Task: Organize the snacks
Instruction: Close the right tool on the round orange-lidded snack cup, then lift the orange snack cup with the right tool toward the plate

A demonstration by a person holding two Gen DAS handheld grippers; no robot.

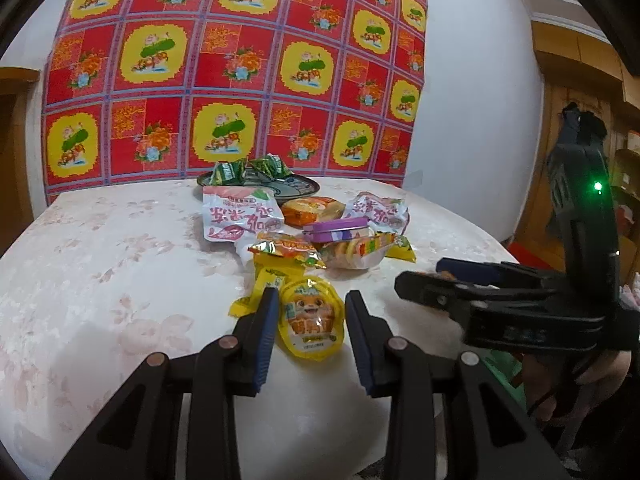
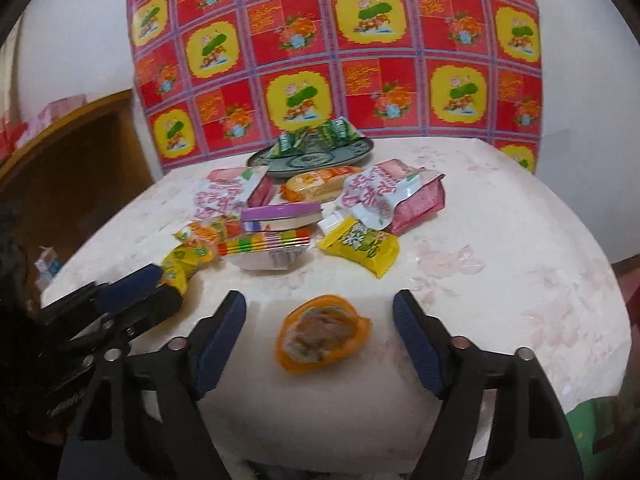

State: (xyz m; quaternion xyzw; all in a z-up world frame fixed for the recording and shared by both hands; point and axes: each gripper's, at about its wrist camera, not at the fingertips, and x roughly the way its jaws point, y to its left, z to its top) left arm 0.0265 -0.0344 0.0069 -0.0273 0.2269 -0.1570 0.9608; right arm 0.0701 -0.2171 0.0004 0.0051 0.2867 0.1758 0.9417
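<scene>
A heap of snacks lies on the round table [image 1: 100,280]. In the left wrist view my left gripper [image 1: 311,300] is open, its jaws on either side of a yellow cat-print packet [image 1: 312,320], not closed on it. In the right wrist view my right gripper [image 2: 320,304] is open with an orange round packet [image 2: 320,334] lying between its jaws on the table. A green plate [image 2: 320,158] at the back holds green candies [image 2: 340,132]. Pink bags [image 1: 236,214] [image 2: 384,196], an orange cake pack [image 2: 316,188], a purple tin [image 2: 280,216] and yellow packs [image 2: 360,246] lie before it.
A red and yellow patterned cloth [image 1: 240,72] hangs behind the table. The right gripper shows at the right of the left wrist view [image 1: 416,280]. The left gripper shows at the left of the right wrist view [image 2: 132,284]. Wooden furniture [image 2: 60,168] stands at the left.
</scene>
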